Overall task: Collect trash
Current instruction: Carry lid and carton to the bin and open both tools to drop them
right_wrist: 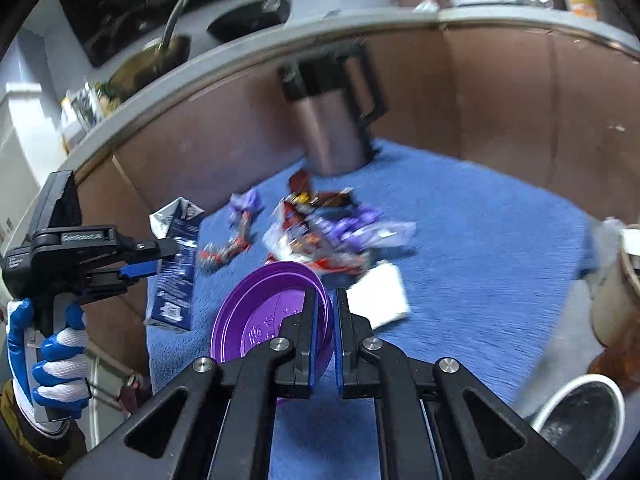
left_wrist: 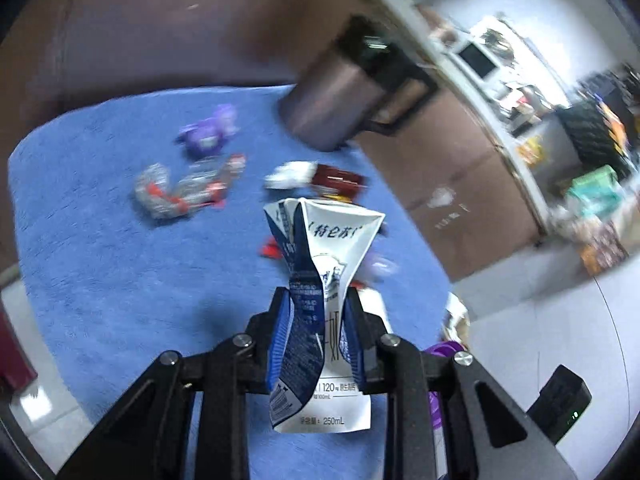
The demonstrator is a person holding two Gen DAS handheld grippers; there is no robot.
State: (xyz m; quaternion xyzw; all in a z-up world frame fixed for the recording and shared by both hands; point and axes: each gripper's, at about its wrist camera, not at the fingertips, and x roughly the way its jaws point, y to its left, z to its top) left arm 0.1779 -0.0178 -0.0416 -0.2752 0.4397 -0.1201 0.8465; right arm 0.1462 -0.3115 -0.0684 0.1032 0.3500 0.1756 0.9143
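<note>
My left gripper (left_wrist: 318,300) is shut on a crushed blue-and-white milk carton (left_wrist: 324,264) and holds it above the blue mat (left_wrist: 100,240). It also shows in the right wrist view, where the left gripper (right_wrist: 168,260) holds the carton (right_wrist: 176,272) at the mat's left edge. My right gripper (right_wrist: 333,300) is shut on the rim of a purple plastic plate (right_wrist: 264,320), tilted above the mat (right_wrist: 480,240). Crumpled wrappers (right_wrist: 320,236) lie in a heap on the mat, with red-silver (left_wrist: 180,192) and purple (left_wrist: 208,136) ones in the left wrist view.
A metal trash bin (right_wrist: 332,128) with a black lid stands at the mat's far edge, also in the left wrist view (left_wrist: 340,100). A white paper piece (right_wrist: 380,296) lies on the mat. A white bucket (right_wrist: 584,420) sits at the lower right. Brown cabinets (right_wrist: 500,92) stand behind.
</note>
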